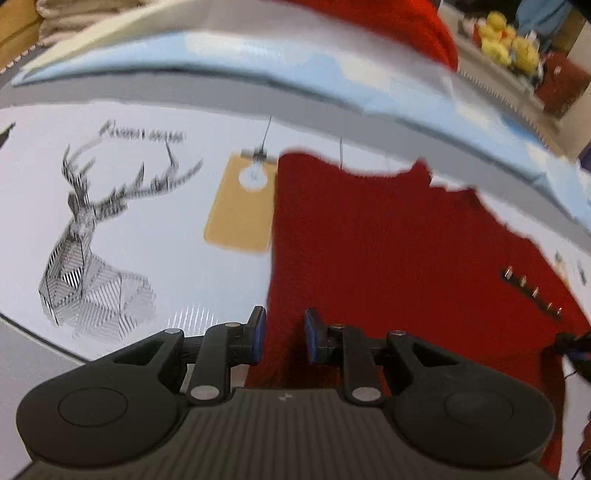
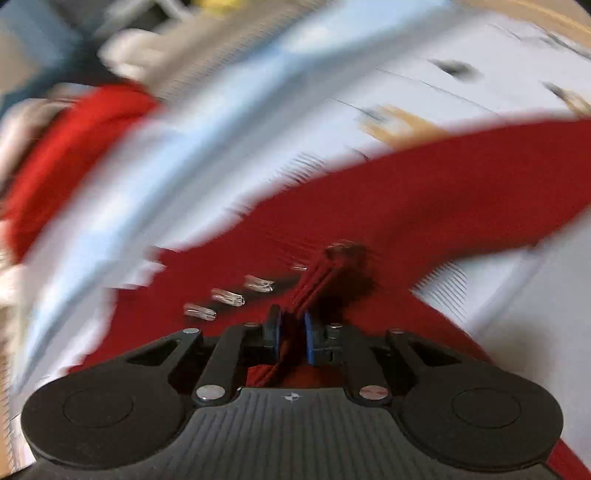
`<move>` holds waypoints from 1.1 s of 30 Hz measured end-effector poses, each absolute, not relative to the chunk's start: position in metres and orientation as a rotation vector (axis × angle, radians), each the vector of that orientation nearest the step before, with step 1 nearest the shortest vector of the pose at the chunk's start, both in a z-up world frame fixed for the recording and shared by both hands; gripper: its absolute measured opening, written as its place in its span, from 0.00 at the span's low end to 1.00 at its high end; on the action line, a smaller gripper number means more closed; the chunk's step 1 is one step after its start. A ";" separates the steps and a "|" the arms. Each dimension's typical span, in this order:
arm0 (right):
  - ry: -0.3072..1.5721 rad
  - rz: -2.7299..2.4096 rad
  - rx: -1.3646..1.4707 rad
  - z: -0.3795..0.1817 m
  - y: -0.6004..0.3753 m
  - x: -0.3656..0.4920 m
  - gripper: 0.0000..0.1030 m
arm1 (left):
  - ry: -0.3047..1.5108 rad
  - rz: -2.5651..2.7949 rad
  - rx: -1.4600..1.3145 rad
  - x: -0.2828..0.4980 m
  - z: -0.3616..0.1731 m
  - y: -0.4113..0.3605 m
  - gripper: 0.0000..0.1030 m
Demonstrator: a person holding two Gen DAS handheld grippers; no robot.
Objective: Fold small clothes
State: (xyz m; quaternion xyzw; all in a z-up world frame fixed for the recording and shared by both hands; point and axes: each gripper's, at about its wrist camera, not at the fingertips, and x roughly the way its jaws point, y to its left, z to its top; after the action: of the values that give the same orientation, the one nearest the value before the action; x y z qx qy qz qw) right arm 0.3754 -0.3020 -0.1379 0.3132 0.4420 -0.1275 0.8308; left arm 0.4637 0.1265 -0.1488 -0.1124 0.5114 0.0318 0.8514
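Red knit garment lies flat on the white printed surface, filling the 3 o'clock half of the left wrist view; its 9 o'clock edge runs straight from 12 toward 6, just covering one side of the tan card print. Left tool hovers over that edge, jaws partly apart, nothing pinched as far as I can see; cloth shows through the gap, contact not clear. Right tool is nearly together and clamped on a bunched red ridge of the same fabric, just beside the row of clear toggle buttons at 10 o'clock of its tips. Right view is heavily blurred, so fine detail there is unreliable. Handling, my read: soft, light, limp knit, decent friction, not fragile; it will drape and stretch rather than hold shape, so pinch at hems or corners, both layers, and avoid the button row, which could slip off the pads. Long axis looks to run 12 to 6 in the left view; jagged far edge at 12 to 1 o'clock may be the neckline or a hem, can't tell which. A second red item sits on the blue-and-white mat at 12 o'clock.
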 end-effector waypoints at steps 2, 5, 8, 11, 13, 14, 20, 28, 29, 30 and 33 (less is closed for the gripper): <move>0.899 -0.287 0.669 -0.131 -0.302 0.373 0.16 | 1.105 0.082 -0.230 0.464 -0.155 0.126 0.23; 0.779 -0.234 0.622 -0.112 -0.289 0.369 0.16 | 1.067 0.075 -0.213 0.462 -0.147 0.122 0.23; 0.793 -0.106 0.695 -0.115 -0.286 0.375 0.25 | 1.042 0.062 -0.180 0.462 -0.143 0.118 0.23; 0.951 -0.120 0.824 -0.147 -0.297 0.386 0.29 | 1.108 0.079 -0.191 0.465 -0.158 0.119 0.28; 1.027 -0.207 0.851 -0.160 -0.305 0.386 0.28 | 1.118 0.089 -0.213 0.465 -0.159 0.121 0.29; 1.022 -0.224 0.861 -0.161 -0.305 0.385 0.28 | 1.104 0.088 -0.216 0.465 -0.154 0.121 0.29; 0.930 -0.162 0.842 -0.147 -0.308 0.394 0.30 | 1.039 0.048 -0.206 0.466 -0.145 0.113 0.30; 0.958 -0.291 0.865 -0.152 -0.328 0.379 0.29 | 1.062 0.076 -0.186 0.465 -0.144 0.108 0.38; 0.943 -0.299 0.843 -0.148 -0.331 0.378 0.29 | 1.051 0.070 -0.183 0.465 -0.140 0.105 0.38; 0.930 -0.308 0.833 -0.145 -0.336 0.377 0.30 | 1.045 0.065 -0.182 0.464 -0.137 0.102 0.38; 0.898 -0.334 0.841 -0.140 -0.358 0.368 0.29 | 1.031 0.039 -0.179 0.462 -0.132 0.091 0.38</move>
State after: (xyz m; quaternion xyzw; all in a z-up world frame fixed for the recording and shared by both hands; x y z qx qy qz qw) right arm 0.3681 -0.3577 -0.1405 0.3928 0.4193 -0.1559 0.8035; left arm 0.4625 0.0914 -0.1320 -0.0857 0.4924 0.0184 0.8659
